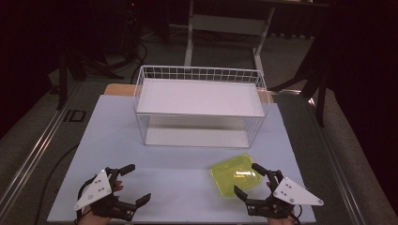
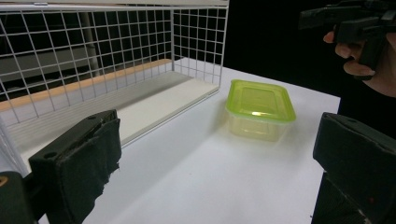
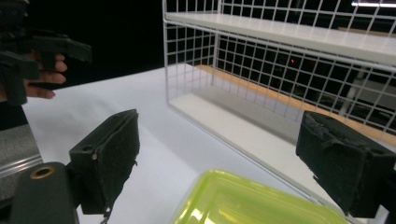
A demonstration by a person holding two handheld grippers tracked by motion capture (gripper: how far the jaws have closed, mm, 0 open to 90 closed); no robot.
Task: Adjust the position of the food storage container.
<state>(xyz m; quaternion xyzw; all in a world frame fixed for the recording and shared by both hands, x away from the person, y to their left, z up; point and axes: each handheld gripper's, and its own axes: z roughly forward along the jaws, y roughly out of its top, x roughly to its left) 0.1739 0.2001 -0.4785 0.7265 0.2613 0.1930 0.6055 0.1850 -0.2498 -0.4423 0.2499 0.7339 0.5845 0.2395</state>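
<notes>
A yellow-green lidded plastic container (image 1: 234, 176) lies on the white table near its front right; it is also in the left gripper view as the container (image 2: 260, 108) and at the bottom of the right gripper view as the container (image 3: 254, 201). My right gripper (image 1: 247, 180) stands open just right of the container, its jaws on either side of the container's near corner without touching it. My left gripper (image 1: 136, 183) is open over the bare front left of the table, nothing between its fingers.
A white wire rack (image 1: 199, 105) with an upper shelf and a lower shelf stands at the middle back of the table (image 1: 173, 187). Beyond the table are dark floor and a desk frame (image 1: 225, 23). Cables trail off the left edge.
</notes>
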